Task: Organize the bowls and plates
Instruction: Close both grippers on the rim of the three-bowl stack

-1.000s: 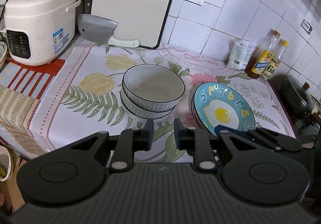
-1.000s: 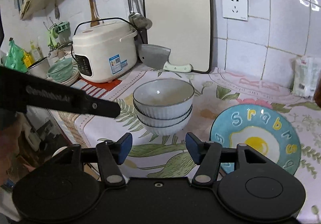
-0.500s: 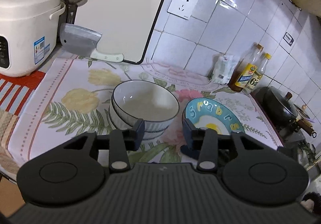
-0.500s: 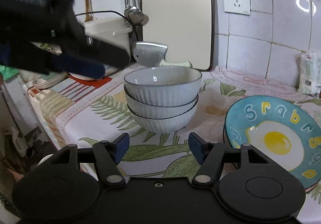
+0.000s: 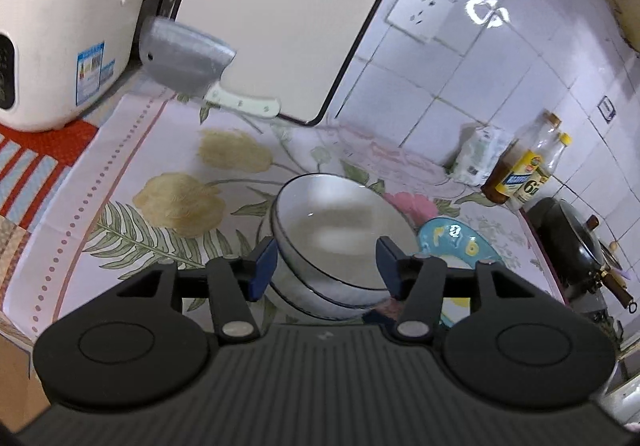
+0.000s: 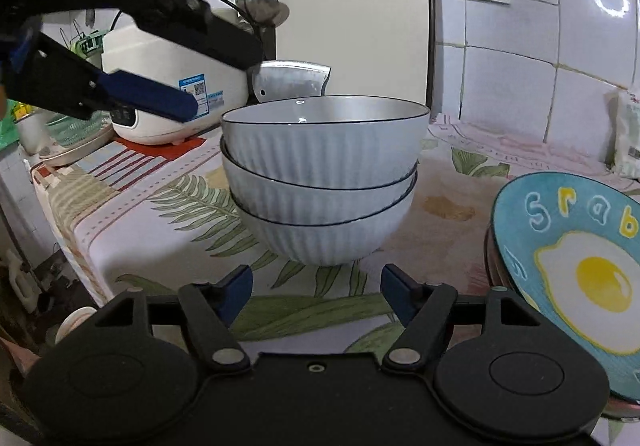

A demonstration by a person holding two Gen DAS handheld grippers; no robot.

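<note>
With three bowls already nested beside the plates on the counter, hovering both spread-open, empty grippers, left and right, around the stack; looking nearly done.

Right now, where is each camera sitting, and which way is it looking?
Left wrist: sits on the left tongs, high up, looking down into the stack of bowls toward the tiled wall; its own open blue-tipped fingers show.
Right wrist: sits on the right tongs, low near the tablecloth, looking sideways at the bowls; its open fingers and the left tongs show.
Shared: bowls, egg plate, cleaver, rice cooker.
</note>
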